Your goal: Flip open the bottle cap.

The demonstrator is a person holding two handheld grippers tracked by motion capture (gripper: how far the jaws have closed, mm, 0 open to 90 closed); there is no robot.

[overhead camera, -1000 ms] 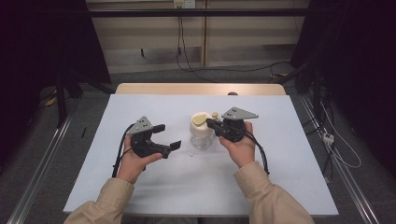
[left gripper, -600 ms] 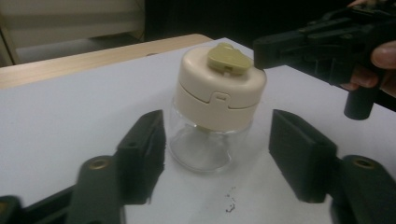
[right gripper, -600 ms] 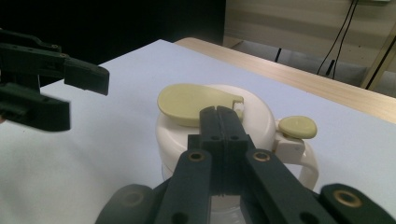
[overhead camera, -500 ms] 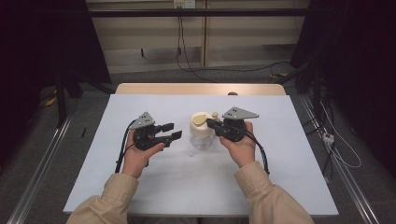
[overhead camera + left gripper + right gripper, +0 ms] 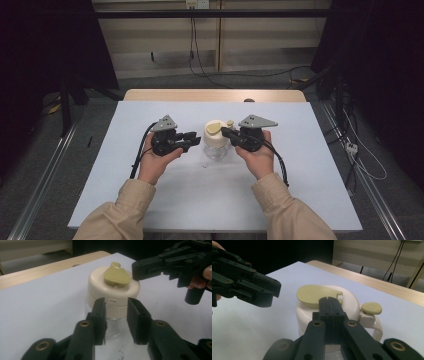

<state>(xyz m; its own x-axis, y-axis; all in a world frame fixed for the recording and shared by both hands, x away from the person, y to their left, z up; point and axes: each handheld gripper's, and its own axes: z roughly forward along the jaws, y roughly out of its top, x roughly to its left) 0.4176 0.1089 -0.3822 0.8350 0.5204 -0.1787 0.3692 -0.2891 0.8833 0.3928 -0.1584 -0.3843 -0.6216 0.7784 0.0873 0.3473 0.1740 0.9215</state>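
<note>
A clear jar [image 5: 216, 149] with a cream lid [image 5: 100, 283] and an olive flap [image 5: 116, 276] stands mid-table. My left gripper [image 5: 116, 307] sits just left of it, level with the lid's side. Its jaws have just been closing and still leave a narrow gap, with nothing pressed between the pads. My right gripper [image 5: 328, 301] comes from the jar's right, its jaws shut together with the tips resting on the lid top beside the flap [image 5: 314, 295]. In the high view the left gripper [image 5: 196, 138] and right gripper [image 5: 223, 131] flank the jar.
A white sheet [image 5: 150, 200] covers the table, with a wooden strip [image 5: 200, 95] at the far edge. A small olive button [image 5: 371, 308] sticks out on the lid's handle side. Cables trail on the floor behind.
The left gripper has moved right toward the jar and its jaws have narrowed from wide apart. The right gripper and jar have stayed put.
</note>
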